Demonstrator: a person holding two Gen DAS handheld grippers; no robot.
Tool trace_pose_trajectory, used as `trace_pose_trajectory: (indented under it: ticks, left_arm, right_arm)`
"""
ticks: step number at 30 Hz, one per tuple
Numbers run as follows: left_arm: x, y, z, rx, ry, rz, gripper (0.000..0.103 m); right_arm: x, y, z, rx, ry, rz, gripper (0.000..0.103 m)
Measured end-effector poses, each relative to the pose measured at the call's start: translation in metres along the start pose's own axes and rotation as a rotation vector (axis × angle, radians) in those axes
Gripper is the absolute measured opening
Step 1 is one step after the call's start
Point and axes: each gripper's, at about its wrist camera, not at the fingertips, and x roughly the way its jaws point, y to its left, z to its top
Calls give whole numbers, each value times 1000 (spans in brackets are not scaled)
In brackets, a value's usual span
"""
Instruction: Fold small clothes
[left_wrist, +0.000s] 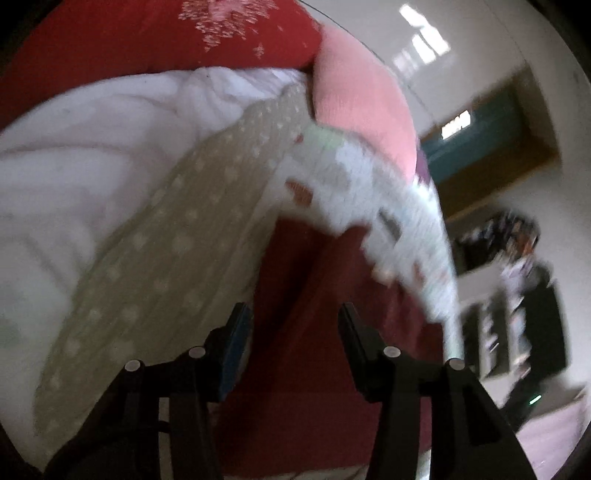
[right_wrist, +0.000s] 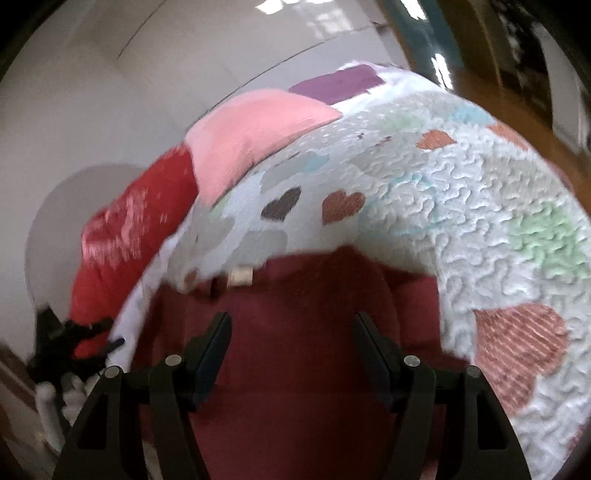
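Note:
A dark red garment (right_wrist: 295, 332) lies spread on the bed straight ahead of my right gripper (right_wrist: 291, 321). Its jaws stand wide apart with nothing between them. A small beige label (right_wrist: 240, 277) shows at the garment's far edge. In the left wrist view the same dark red garment (left_wrist: 314, 295) lies under my left gripper (left_wrist: 293, 321), which is open and holds nothing. A beige dotted cloth (left_wrist: 166, 240) lies just to the left of the left gripper's left finger (left_wrist: 236, 332).
A white textured blanket with hearts (right_wrist: 443, 203) curls around the garment's far and right sides (left_wrist: 369, 206). Behind it lie a pink pillow (right_wrist: 258, 129) and a red patterned pillow (right_wrist: 129, 229). White bedding (left_wrist: 74, 147) lies left. A blurred black object (right_wrist: 66, 339) sits lower left.

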Motion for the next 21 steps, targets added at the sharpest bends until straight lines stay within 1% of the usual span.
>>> trace_pose_trajectory:
  ticks: [3, 6, 7, 8, 9, 10, 12, 13, 14, 15, 18, 19, 21]
  left_arm:
    - [5, 5, -28, 94, 24, 69, 53]
    - [16, 1, -49, 182, 40, 138, 54]
    - [19, -3, -54, 222, 50, 173, 47]
    - [19, -5, -57, 238, 51, 181, 35]
    - [15, -4, -59, 228, 44, 170, 32]
    - [10, -2, -59, 204, 34, 169, 27]
    - [1, 4, -59, 171, 15, 159, 25]
    - [-2, 4, -59, 165, 4, 166, 22]
    - [-7, 5, -60, 165, -14, 178, 16]
    - [-14, 8, -61, 164, -34, 181, 15]
    - [-29, 12, -63, 130, -65, 127, 15]
    - [-33, 13, -63, 128, -72, 112, 15]
    - [-36, 12, -64, 123, -78, 90, 15]
  right_arm:
    - [-15, 4, -28, -79, 1, -49, 72]
    - [-26, -1, -53, -112, -7, -107, 72]
    - [-28, -4, -61, -115, -8, -127, 72]
    - [-28, -7, -66, -116, 2, -135, 71]
    - [-27, -10, -71, -121, 19, -142, 69]
    - [-26, -11, -74, -138, 26, -169, 64]
    - [-24, -11, -74, -165, 30, -222, 63]
    - [-23, -14, -73, -164, 40, -243, 63]
    - [-23, -17, -71, -156, 51, -268, 63]
    - [-24, -19, -69, -149, 54, -284, 63]
    - [-40, -15, -64, -156, 22, -347, 63]
    - [-48, -8, -62, -173, 1, -341, 63]
    - [-58, 6, -60, -201, -22, -303, 63]
